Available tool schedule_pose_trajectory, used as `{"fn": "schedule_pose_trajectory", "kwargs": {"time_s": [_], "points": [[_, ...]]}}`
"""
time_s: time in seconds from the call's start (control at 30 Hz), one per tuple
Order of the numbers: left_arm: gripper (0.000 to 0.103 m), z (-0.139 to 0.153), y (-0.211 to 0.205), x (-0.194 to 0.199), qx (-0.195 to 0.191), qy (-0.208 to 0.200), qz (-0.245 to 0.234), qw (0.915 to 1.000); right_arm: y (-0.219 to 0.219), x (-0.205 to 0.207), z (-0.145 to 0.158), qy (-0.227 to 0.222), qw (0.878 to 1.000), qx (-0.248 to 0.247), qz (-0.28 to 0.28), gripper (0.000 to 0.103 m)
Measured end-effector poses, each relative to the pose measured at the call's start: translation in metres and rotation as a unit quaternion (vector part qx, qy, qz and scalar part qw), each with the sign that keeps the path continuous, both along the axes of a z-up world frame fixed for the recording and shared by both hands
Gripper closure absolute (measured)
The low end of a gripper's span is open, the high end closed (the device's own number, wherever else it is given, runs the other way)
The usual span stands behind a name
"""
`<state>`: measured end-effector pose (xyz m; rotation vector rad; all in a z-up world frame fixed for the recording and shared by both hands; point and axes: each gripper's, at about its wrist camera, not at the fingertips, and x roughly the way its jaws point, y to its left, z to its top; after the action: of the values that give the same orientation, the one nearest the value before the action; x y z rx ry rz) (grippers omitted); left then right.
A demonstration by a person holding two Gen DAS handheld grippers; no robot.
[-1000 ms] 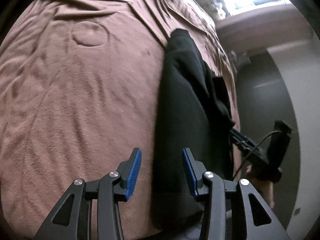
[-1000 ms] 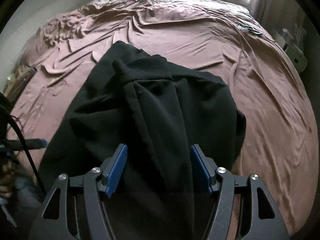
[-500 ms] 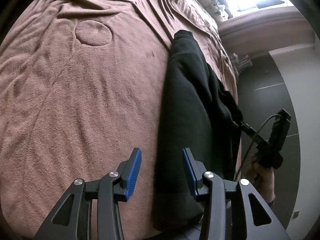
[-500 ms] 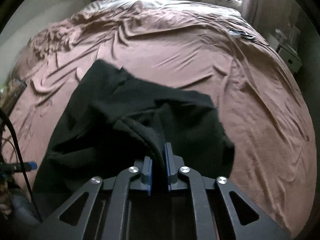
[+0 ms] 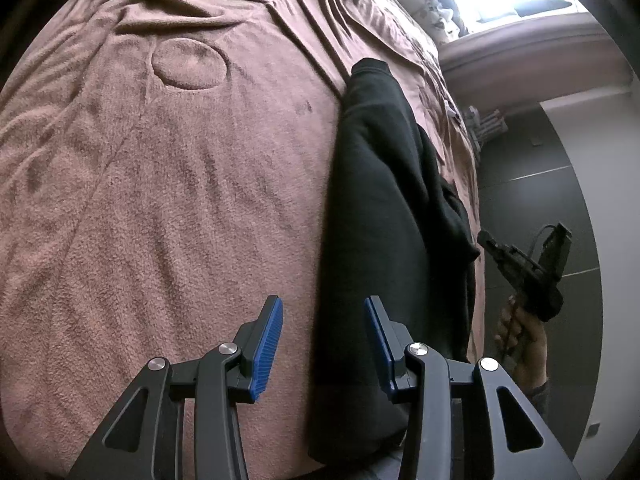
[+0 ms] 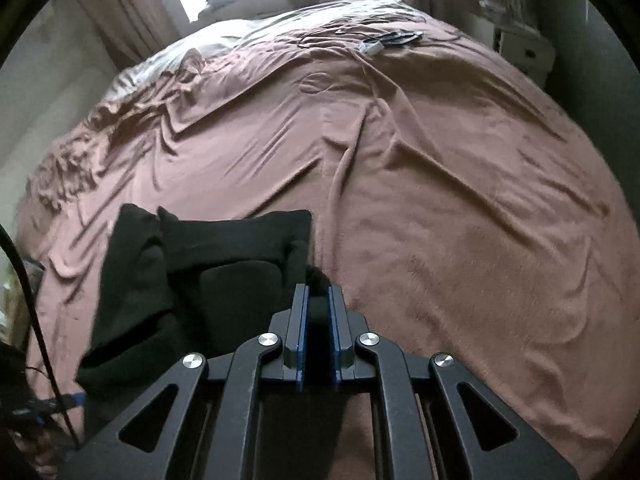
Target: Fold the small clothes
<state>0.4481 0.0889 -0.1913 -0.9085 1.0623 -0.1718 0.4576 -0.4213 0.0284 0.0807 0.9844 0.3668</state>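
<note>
Hovering partly open over the brown blanket (image 5: 168, 208), the left tool (image 5: 323, 344) held nothing; its blue pads (image 5: 266, 346) stood apart above the near edge of the black garment (image 5: 372, 216), touching neither cloth nor bed, and it pointed downward. That garment lay in a long heap along the bed's edge. To the right, the right tool (image 6: 318, 320) was clamped on a pinch of the black garment, its jaws nearly together, tilted down over the blanket, gripped by the person's hand (image 5: 520, 332).
</note>
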Motion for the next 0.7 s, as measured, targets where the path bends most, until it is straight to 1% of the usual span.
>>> {"fn": "schedule_pose_trajectory", "kwargs": {"time_s": [0.07,0.13,0.17,0.23,0.27,0.3,0.4,0.57,0.7], "points": [[0.060,-0.001,-0.001,0.001,-0.001,0.001,-0.004,1.0000,-0.001,-0.005,-0.001,0.012,1.000,0.025,0.014,0.096],[0.060,-0.002,-0.002,0.002,0.000,0.004,-0.007,1.0000,0.000,-0.013,-0.003,0.015,0.999,0.029,0.024,0.095],[0.060,-0.002,-0.002,0.002,0.000,0.004,-0.008,1.0000,0.002,-0.015,-0.004,0.017,0.999,0.027,0.028,0.092],[0.060,-0.002,-0.002,0.002,0.001,0.004,-0.008,1.0000,0.003,-0.014,-0.007,0.022,0.999,0.030,0.037,0.081],[0.060,-0.002,-0.002,0.002,0.001,0.004,-0.007,1.0000,0.003,-0.014,-0.008,0.024,0.998,0.032,0.040,0.070],[0.060,-0.002,-0.002,0.002,0.000,0.004,-0.006,1.0000,0.002,-0.011,-0.008,0.023,0.998,0.036,0.041,0.063],[0.060,-0.003,-0.004,0.003,0.008,0.009,-0.008,0.9999,-0.004,0.002,-0.007,0.021,0.997,0.064,0.040,0.063],[0.060,-0.005,-0.011,0.010,0.011,0.006,-0.016,0.9998,0.001,0.026,-0.012,0.028,0.995,0.089,0.047,0.063],[0.060,-0.007,-0.014,0.015,0.012,0.005,-0.021,0.9997,0.008,0.043,-0.022,0.046,0.995,0.078,0.042,0.063]]}}
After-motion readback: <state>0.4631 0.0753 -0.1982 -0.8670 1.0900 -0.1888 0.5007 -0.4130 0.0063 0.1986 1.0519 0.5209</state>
